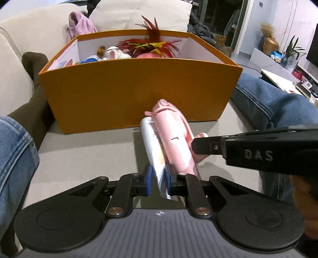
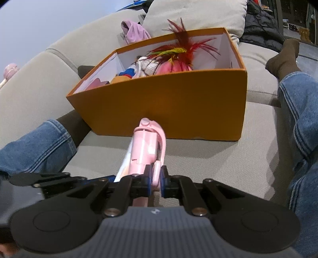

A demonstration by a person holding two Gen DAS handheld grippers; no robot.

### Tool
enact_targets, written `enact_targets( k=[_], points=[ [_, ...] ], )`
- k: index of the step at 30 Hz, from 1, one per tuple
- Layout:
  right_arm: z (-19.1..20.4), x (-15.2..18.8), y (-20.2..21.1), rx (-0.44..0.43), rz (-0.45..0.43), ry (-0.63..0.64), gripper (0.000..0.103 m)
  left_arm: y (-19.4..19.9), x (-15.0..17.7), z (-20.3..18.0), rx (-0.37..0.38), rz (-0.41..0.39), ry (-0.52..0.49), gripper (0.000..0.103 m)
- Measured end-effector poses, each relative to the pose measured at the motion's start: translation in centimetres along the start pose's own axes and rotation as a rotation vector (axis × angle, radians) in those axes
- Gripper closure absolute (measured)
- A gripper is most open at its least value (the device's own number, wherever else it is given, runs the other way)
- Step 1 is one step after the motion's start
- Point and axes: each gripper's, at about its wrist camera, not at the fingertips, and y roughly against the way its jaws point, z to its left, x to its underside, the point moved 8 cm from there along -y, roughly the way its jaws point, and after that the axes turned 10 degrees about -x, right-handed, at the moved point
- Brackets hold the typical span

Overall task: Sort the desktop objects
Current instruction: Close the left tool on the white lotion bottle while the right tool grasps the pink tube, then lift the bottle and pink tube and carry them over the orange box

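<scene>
While the pale grey fabric sofa (image 1: 83, 150) is carrying everything in both views, a person in blue jeans (image 2: 298, 111) and dark brown socks (image 2: 286, 57) is sitting on it with a leg stretching along each side of the big orange cardboard box with a white inside (image 1: 127, 93). The box is standing open on the seat cushion and is holding a tuft of red and yellow feathers (image 1: 153, 44), a round pink toy (image 2: 174, 67), a white knitted plush (image 1: 117, 53) and a small blue-and-white figure (image 2: 127, 72). Behind it a cream cushion (image 1: 143, 13) and a crumpled lilac cloth (image 1: 81, 24) are lying against the sofa back. Just in front of the box's near wall, apart from it, the pink plastic toy gun with a silver-white body (image 1: 174, 142) is being held above the cushion, its muzzle pointing toward the box. The left gripper (image 1: 158, 179) is clenching the silver-white part between its blue pads. The right gripper (image 2: 155, 179) is coming in from the right in the left view and is pinching the toy's pink loop-shaped part tightly.
</scene>
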Motion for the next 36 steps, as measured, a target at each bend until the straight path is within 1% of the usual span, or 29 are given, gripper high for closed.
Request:
enact_targets(
  k=[3,6,8,10,12,14,16,22,31,36],
  points=[
    [0.1,0.0,0.0,0.02,-0.003,0.023,0.094,-0.4,-0.1,0.0,0.004,0.004,0.013,0.087],
    [0.2,-0.1,-0.1,0.017,-0.003,0.034,0.093,-0.8,0.0,0.1,0.001,0.008,0.019,0.086],
    [0.3,-0.1,0.0,0.014,-0.003,0.038,0.093,-1.1,0.2,0.5,0.008,0.022,0.043,0.083],
    [0.2,-0.1,0.0,0.015,-0.006,0.034,0.093,-1.2,0.3,1.0,0.025,0.034,0.082,0.083],
    [0.0,-0.1,0.2,0.008,-0.014,0.015,0.094,-1.0,0.3,1.3,0.042,0.036,0.113,0.085],
    [0.0,-0.2,0.6,0.002,-0.021,-0.001,0.096,-0.5,0.1,1.3,0.042,0.017,0.115,0.087],
    [0.1,-0.4,1.0,0.002,-0.021,0.005,0.096,0.2,-0.2,1.1,0.031,-0.014,0.095,0.088],
    [0.0,-1.3,2.6,0.013,-0.048,0.001,0.096,2.4,-1.1,1.1,0.052,-0.063,0.101,0.089],
    [0.3,-3.2,5.7,0.015,-0.109,0.017,0.097,5.1,-2.9,2.6,0.084,-0.1,0.174,0.091],
    [1.4,-5.5,7.9,-0.03,-0.154,0.042,0.096,7.4,-4.5,4.0,0.101,-0.145,0.212,0.091]
  ],
)
